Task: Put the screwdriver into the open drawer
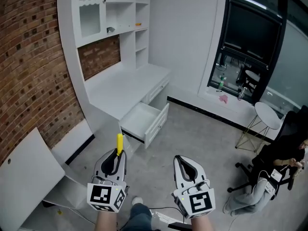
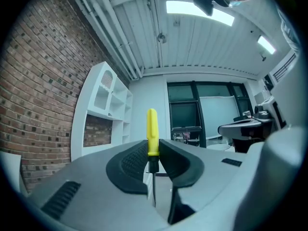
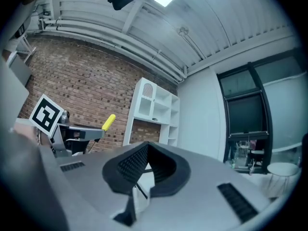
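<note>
The screwdriver [image 1: 120, 143] has a yellow handle that points up and forward, with its thin shaft [image 2: 154, 186] hanging down between the pads. My left gripper [image 1: 118, 153] is shut on it just below the handle [image 2: 152, 129]. The right gripper view shows the same yellow handle [image 3: 109, 121] off to its left. My right gripper [image 1: 179, 158] hovers beside the left one; its fingertips meet and hold nothing [image 3: 147, 146]. The open white drawer [image 1: 156, 124] sticks out from the desk [image 1: 120, 90] a short way ahead of both grippers, and its inside looks bare.
White shelving [image 1: 103, 13] rises over the desk against a brick wall [image 1: 29, 66]. A white panel [image 1: 24, 170] leans low at the left. A round side table [image 1: 267, 114] and a seated person [image 1: 284, 162] are at the right, under a dark window [image 1: 250, 37].
</note>
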Motion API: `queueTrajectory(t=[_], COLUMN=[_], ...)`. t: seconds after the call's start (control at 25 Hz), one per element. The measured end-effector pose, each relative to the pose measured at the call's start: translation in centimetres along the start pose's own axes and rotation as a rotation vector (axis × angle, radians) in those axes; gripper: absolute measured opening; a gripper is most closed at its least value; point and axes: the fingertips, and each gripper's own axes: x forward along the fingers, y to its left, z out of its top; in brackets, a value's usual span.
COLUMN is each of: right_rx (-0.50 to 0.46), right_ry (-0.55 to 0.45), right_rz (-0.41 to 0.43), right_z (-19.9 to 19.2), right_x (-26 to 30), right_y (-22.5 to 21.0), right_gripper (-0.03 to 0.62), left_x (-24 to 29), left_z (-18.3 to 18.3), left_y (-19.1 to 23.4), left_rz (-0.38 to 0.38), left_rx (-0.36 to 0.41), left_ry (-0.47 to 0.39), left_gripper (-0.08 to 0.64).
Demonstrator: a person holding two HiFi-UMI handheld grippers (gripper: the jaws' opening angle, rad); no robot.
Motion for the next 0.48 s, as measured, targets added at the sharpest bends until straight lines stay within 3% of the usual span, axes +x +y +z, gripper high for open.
queueTrajectory(t=[0.48], right_rx=[-0.019], right_ry=[0.086], right_rz=[-0.067], right_z=[-3.0], right_x=[18.5], right_y=[-2.4], right_gripper=[0.011], left_x=[16.2], left_z=[-3.6], left_y=[12.0], left_rz=[-0.082], left_rx=[-0.027], left_ry=[0.068], left_gripper=[0.083])
